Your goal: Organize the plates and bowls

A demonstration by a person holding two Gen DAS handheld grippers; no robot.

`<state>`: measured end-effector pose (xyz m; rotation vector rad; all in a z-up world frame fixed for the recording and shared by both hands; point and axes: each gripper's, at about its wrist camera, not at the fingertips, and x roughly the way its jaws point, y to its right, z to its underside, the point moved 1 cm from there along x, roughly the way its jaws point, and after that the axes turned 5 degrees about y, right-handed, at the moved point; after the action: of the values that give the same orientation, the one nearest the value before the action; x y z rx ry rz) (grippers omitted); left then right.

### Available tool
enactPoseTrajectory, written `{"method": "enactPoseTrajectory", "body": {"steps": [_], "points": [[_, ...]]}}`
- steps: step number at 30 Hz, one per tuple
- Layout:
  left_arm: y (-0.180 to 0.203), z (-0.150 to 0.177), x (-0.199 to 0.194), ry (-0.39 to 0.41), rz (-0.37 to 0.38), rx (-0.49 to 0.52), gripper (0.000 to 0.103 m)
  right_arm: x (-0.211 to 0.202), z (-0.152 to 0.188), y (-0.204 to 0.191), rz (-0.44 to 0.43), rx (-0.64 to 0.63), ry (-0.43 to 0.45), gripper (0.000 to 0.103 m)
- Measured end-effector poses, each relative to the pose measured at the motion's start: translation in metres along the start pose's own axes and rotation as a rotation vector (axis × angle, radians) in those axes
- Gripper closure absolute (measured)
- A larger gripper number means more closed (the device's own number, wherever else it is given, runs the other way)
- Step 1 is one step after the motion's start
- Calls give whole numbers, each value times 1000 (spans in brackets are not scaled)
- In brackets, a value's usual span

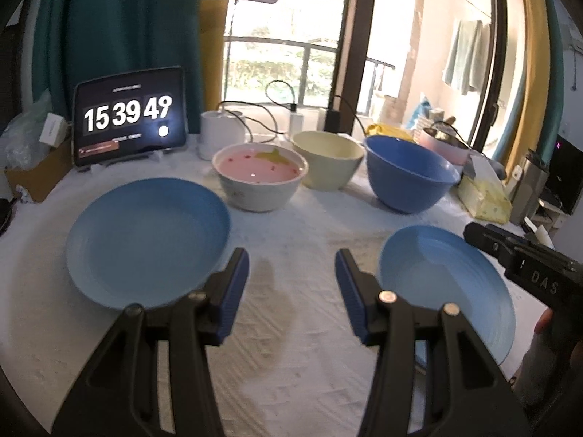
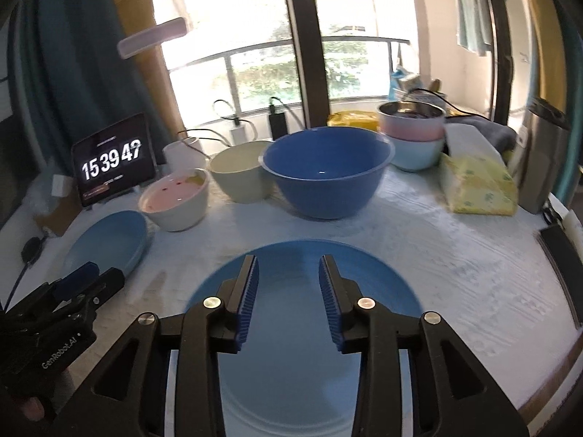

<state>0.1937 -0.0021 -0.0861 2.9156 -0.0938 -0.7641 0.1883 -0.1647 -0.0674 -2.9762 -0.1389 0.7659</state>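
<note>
Plates, two, light blue, lay on the white-covered table (image 1: 291,364): left plate (image 1: 147,240) just left of the left gripper (image 1: 291,291) fingers, right plate (image 2: 302,327) under the right gripper (image 2: 288,302) fingers. Both grippers stood open, nothing between the pads. Beyond the fingertips stood a pink-lined bowl (image 1: 260,178), a cream bowl (image 1: 328,160) and a blue bowl (image 2: 324,171) in a row. A tablet clock (image 1: 127,114) stood far left.

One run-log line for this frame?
left gripper: open, empty | right gripper: open, above plate | second plate: apart | bowls: unstacked
</note>
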Motion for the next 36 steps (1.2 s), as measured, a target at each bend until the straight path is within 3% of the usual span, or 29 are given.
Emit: {"method": "enactPoseTrajectory", "body": {"steps": [19, 36], "points": [[-68, 2, -13, 28, -85, -110, 52, 25, 2, -66, -74, -95, -53, 66], [-140, 8, -23, 45, -218, -183, 52, 47, 6, -132, -164, -171, -97, 66]]}}
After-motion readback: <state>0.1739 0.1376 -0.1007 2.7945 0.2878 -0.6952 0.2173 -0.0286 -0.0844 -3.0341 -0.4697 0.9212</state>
